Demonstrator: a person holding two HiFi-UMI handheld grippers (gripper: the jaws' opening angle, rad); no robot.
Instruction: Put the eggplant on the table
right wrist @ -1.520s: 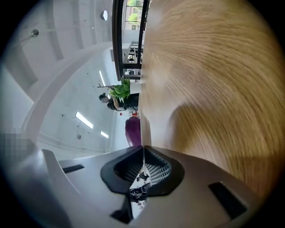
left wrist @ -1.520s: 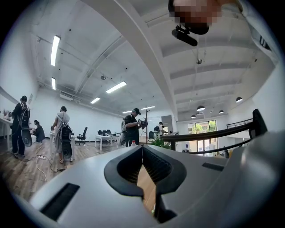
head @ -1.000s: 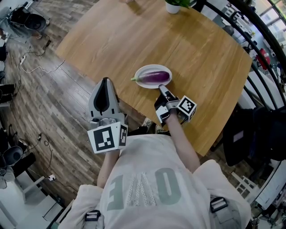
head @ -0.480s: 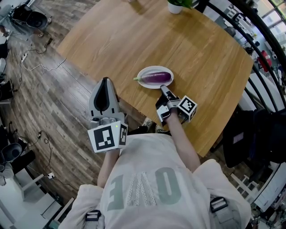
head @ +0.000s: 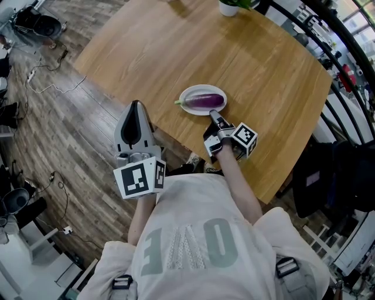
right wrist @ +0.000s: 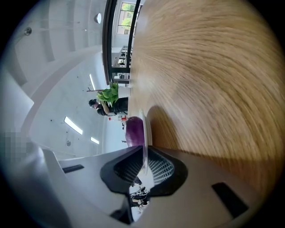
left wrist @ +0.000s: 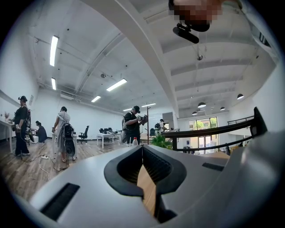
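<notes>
**Right tool [head: 213, 115] pinches the plate [head: 190, 91]; eggplant [head: 205, 101] still on it**

The left tool [head: 136, 105] is level at the near edge of the wooden table [head: 176, 53], with its jaws together on nothing. The right tool's jaws are clamped on the white plate's near rim. The purple eggplant lies on that plate, its stem pointing left. A potted plant [head: 229, 6] stands at the far edge.

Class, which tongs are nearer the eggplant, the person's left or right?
Right. The right tongs grip the rim of the plate holding the eggplant. The left tongs hang shut by the table edge, well apart from it.
</notes>
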